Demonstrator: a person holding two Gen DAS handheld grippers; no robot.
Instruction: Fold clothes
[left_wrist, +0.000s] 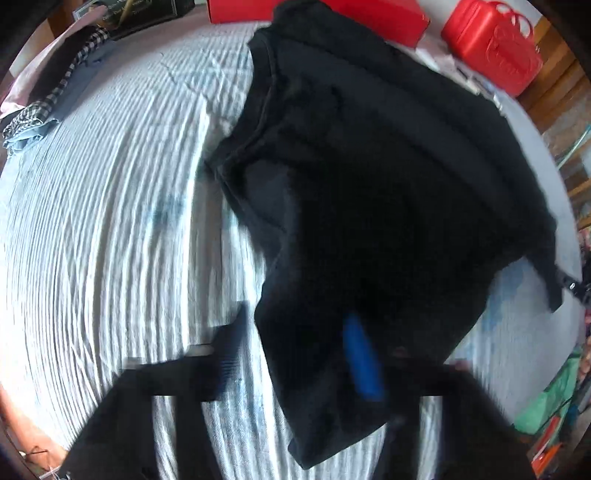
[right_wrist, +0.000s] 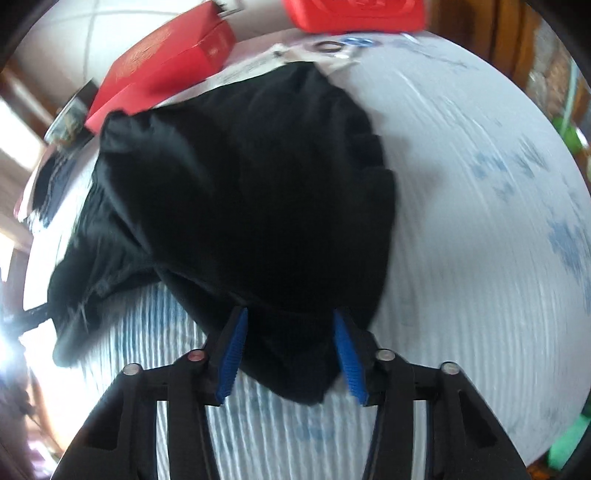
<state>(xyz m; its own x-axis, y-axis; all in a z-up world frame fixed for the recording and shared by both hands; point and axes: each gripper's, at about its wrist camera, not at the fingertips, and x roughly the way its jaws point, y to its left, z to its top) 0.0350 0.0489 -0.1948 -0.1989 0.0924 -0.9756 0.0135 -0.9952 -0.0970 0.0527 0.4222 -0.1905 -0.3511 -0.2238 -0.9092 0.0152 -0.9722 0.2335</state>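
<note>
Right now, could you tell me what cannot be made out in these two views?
- Left wrist view: the black garment drapes over the left gripper, so whether it is gripping is unclear; motion blur smears its fingers.
- Right wrist view: the right gripper is open, but the cloth between its pads hides any contact.
- Red box: print blurred.

A bed covered by a white ribbed sheet with faint blue print (left_wrist: 110, 206) fills the room's middle. At its far edge sit a flat red cardboard box (right_wrist: 166, 62) and a red plastic container with a handle (left_wrist: 493, 44). Wooden panelling (left_wrist: 554, 92) stands behind. Bright daylight glares in along one side (right_wrist: 11, 332).
</note>
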